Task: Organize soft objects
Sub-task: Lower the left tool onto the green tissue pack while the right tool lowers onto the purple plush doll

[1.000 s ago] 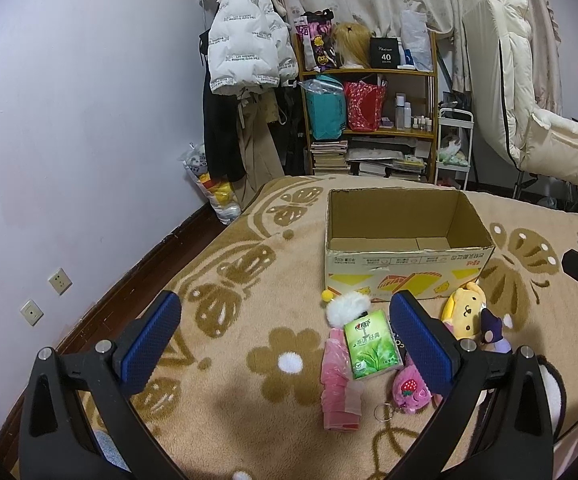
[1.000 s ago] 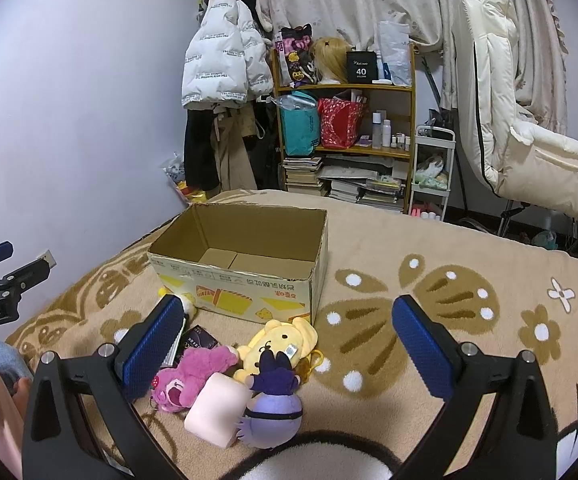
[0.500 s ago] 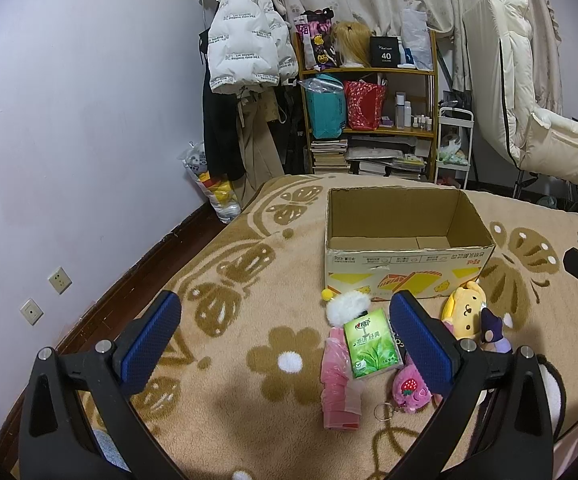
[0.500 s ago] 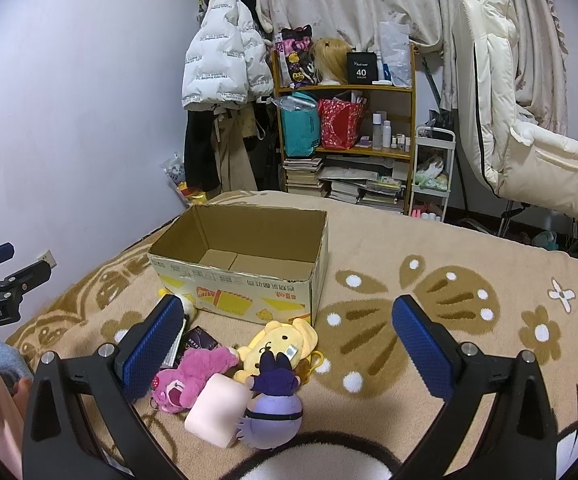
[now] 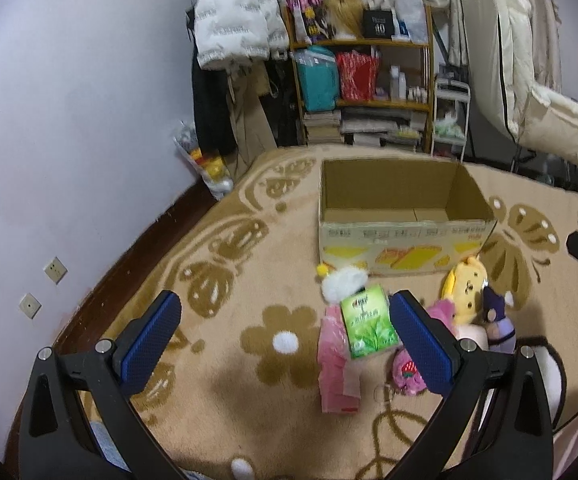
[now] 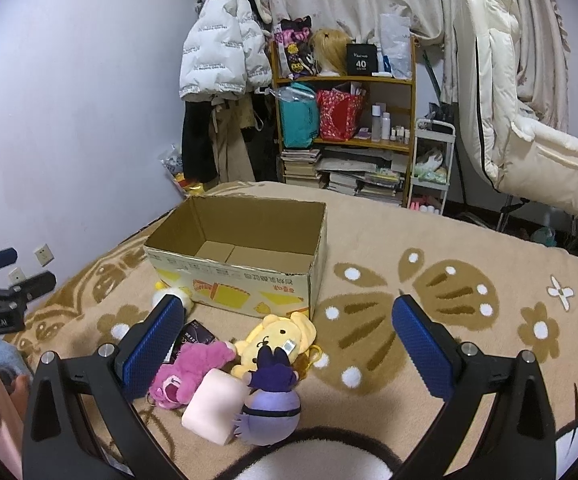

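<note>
An open, empty cardboard box stands on the beige patterned blanket. In front of it lie soft things: a green tissue pack, a pink plastic pack, a white pompom, a pink strawberry plush, a yellow plush, a purple plush and a pale pink block. My left gripper is open and empty above the blanket, left of the pile. My right gripper is open and empty just above the plushes.
A wooden shelf with bags and books stands at the back, with a white jacket hanging beside it. A cream chair is at the right. The purple wall and the blanket's edge are at the left.
The left wrist view has shifted slightly and is blurred, so the left gripper is moving a little. The right gripper has barely moved. Both stay open.
</note>
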